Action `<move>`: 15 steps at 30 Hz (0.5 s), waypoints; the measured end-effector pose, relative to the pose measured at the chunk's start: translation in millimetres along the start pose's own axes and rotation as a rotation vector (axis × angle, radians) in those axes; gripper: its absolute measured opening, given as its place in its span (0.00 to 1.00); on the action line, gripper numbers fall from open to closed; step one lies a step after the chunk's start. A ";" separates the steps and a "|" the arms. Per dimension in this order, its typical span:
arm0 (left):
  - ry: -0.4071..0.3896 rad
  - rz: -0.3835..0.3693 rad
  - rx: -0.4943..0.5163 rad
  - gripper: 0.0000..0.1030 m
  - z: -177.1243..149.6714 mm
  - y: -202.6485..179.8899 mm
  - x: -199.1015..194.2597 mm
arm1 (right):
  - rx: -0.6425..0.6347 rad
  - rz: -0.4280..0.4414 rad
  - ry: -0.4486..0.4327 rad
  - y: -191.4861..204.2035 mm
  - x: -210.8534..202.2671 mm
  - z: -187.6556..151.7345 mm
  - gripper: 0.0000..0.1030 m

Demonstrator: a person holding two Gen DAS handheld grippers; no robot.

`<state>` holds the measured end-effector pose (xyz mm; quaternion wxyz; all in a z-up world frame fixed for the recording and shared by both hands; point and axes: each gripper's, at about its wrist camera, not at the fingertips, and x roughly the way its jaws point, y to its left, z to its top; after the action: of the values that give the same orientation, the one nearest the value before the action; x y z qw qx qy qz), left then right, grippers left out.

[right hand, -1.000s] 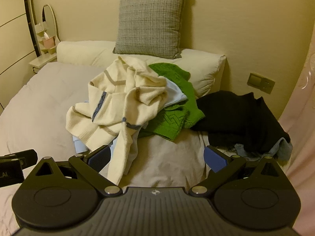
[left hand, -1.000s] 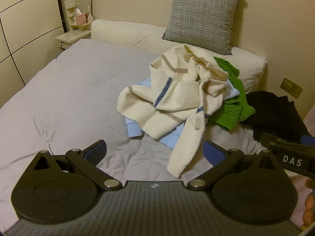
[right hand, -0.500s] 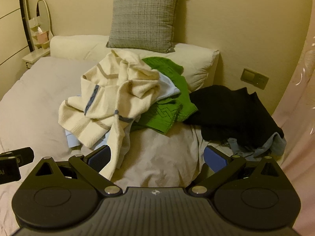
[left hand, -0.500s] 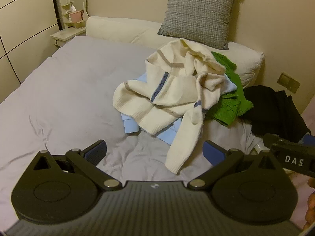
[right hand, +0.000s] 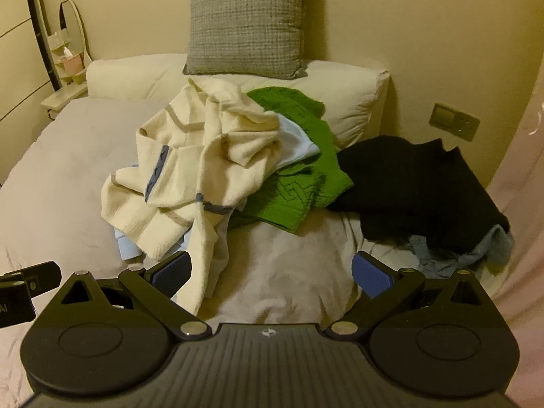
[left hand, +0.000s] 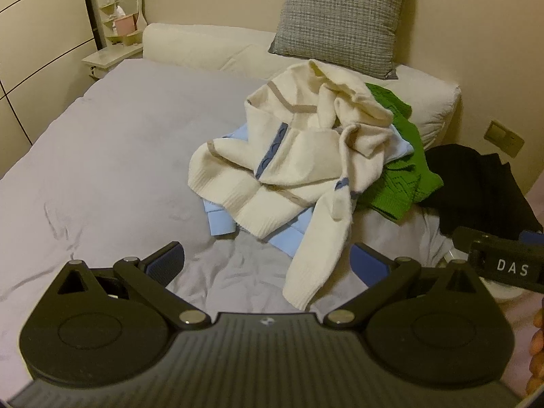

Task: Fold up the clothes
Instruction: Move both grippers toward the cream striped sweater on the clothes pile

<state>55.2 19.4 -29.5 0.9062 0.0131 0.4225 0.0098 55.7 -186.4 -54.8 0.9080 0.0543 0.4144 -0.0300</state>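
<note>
1. Cream sweater [left hand: 299, 166], with tan and blue stripes, lies crumpled on the bed [left hand: 112, 156] atop a pale blue garment [left hand: 221, 219]; one sleeve trails toward 6 o'clock and ends between the left tool's pads.
2. Green knit [left hand: 408, 183] lies at 3 o'clock of the sweater, touching it; black garment [left hand: 486, 183] lies further toward 3 o'clock.
3. Left tool [left hand: 267, 263]: pads wide apart, holding nothing. Right tool [right hand: 272, 272]: pads wide apart, nothing clamped; the sleeve hangs just beside its left pad.
4. Right view only: a grey-blue garment [right hand: 476, 251] under the near edge of the black one, and the black garment in full.
5. Left view only: the blue garment's near corners, more bare bed at 9 o'clock, fingertips [left hand: 537, 340] at the frame's right edge.
6. Both views: grey checked cushion [right hand: 246, 20] against the wall on the white pillow [right hand: 350, 91]; wall switch plate [right hand: 454, 120] at 3 o'clock; nightstand with mirror [left hand: 112, 57] at 10 o'clock.
7. Writing: "DAS" in white on the right tool's body, left view.
8. Versus 0.5 s ago: clothes unmoved; both cameras have shifted only slightly, and both tools are as wide apart as before.
</note>
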 end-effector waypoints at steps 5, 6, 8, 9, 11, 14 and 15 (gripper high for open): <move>0.029 0.012 -0.007 0.99 14.7 -4.1 23.0 | -0.031 0.008 0.031 -2.6 24.9 15.6 1.00; 0.032 0.013 -0.009 0.99 18.1 -5.2 27.5 | -0.039 0.007 0.039 -3.0 30.3 18.9 1.00; 0.040 0.013 -0.010 0.99 25.1 -8.3 37.8 | -0.053 0.002 0.053 -4.4 42.4 26.7 1.00; 0.043 0.014 -0.006 0.99 28.7 -10.4 43.1 | -0.060 -0.001 0.059 -5.1 48.4 30.6 1.00; 0.048 0.013 0.003 0.99 36.5 -15.3 54.1 | -0.069 -0.003 0.072 -7.1 60.5 38.7 1.00; 0.064 0.001 0.005 0.99 48.8 -21.9 72.8 | -0.080 -0.003 0.101 -11.4 79.9 51.7 1.00; 0.076 -0.005 0.001 0.99 53.4 -23.8 80.8 | -0.084 -0.004 0.109 -13.5 86.9 56.0 1.00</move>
<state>148.2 -2.9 -57.9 0.8895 0.0123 0.4566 0.0080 153.2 -207.6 -85.0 0.8854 0.0169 0.4645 -0.0114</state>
